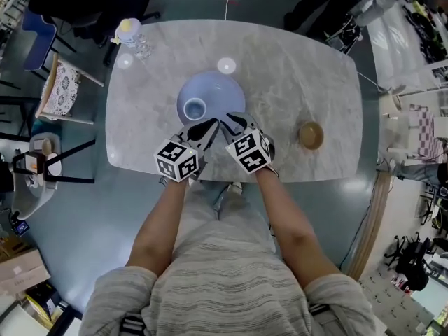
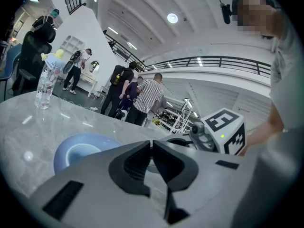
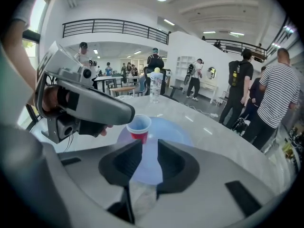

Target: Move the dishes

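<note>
One blue plate [image 1: 222, 89] sits mid-way across the bench [image 1: 294, 68], carrying one red cup [image 1: 194, 108]. One brown bowl [image 1: 311, 135] stands right of it and one bottle [image 1: 130, 32] far left. Both grippers are at the plate's near rim — left gripper [image 2: 152, 144] closed and empty, right gripper [image 3: 149, 144] slightly apart, gripping nothing.

Grey striped shirt [image 1: 231, 285], short sleeves [image 1: 115, 292]

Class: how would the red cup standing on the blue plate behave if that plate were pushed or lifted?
The cup looks thin and light, so it would probably slide or tip easily. It stands upright, off-centre on the smooth plate, so a tilt would likely topple it.
</note>
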{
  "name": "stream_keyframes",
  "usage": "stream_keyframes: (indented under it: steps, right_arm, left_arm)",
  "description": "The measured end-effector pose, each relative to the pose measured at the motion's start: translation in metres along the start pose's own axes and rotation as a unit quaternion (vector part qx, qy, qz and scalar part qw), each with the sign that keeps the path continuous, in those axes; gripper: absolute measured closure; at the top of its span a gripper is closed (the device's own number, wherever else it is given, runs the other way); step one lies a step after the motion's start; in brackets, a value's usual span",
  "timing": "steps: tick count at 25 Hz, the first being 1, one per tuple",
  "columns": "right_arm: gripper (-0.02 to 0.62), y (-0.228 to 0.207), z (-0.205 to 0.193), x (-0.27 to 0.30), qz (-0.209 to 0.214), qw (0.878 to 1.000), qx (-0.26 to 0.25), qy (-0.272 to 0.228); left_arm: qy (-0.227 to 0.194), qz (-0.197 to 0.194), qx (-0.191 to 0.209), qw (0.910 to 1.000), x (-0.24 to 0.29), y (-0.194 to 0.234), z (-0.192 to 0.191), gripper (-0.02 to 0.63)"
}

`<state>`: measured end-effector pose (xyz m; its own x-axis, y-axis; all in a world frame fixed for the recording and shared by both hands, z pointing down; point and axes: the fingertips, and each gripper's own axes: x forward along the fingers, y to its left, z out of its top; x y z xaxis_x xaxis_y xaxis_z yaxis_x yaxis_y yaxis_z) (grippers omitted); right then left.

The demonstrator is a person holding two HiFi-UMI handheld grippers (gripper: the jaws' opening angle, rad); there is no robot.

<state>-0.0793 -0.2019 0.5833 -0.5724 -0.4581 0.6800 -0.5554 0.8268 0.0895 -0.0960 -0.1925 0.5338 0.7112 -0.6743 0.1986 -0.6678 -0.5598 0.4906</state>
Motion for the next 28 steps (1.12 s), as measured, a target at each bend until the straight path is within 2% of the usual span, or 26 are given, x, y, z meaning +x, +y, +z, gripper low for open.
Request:
stream_keyframes:
  steps: [9, 19, 23, 28]
  right_arm:
    - [0.489, -0.041, -0.049, -0.054, -0.060, 0.997, 0.052, -0.005]
    - [0.491, -0.085, -0.115, -0.120, -0.112, 0.990, 0.082, 0.012]
    - [0.491, -0.098, -0.146, -0.141, -0.126, 0.988, 0.079, 0.034]
    - [0.490, -0.110, -0.187, -0.155, -0.135, 0.986, 0.048, 0.081]
  left_arm:
    - [0.029, -0.050, 0.015, 0.9982, 0.051, -0.057, -0.021, 0.577]
    - [0.062, -0.101, 0.022, 0.9927, 0.110, -0.126, -0.052, 0.577]
    - [0.073, -0.117, 0.025, 0.9901, 0.131, -0.151, -0.065, 0.577]
    - [0.092, -0.128, 0.028, 0.9870, 0.151, -0.171, -0.085, 0.578]
